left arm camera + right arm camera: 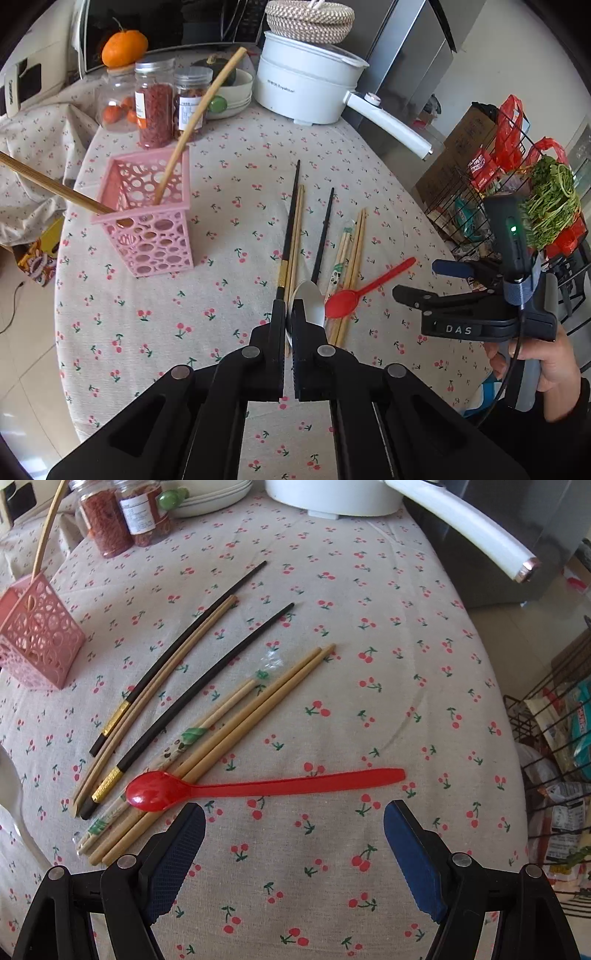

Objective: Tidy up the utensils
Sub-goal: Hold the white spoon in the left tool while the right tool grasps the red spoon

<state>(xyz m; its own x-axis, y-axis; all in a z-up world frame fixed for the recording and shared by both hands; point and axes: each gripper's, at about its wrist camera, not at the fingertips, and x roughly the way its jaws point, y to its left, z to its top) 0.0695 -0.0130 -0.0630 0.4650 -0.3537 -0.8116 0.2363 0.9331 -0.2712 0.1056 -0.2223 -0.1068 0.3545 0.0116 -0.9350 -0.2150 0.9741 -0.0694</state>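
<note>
With two wooden sticks already in the pink perforated plastic holder (147, 218), the left gripper (289, 317) was clenched on a white spoon (312, 301); the right gripper (293, 825) hung released above the red plastic spoon (258, 786), chopsticks (207, 686) still on the table

Bright daylight, sharp, heavy fisheye edges, maybe w/ glare.
</note>
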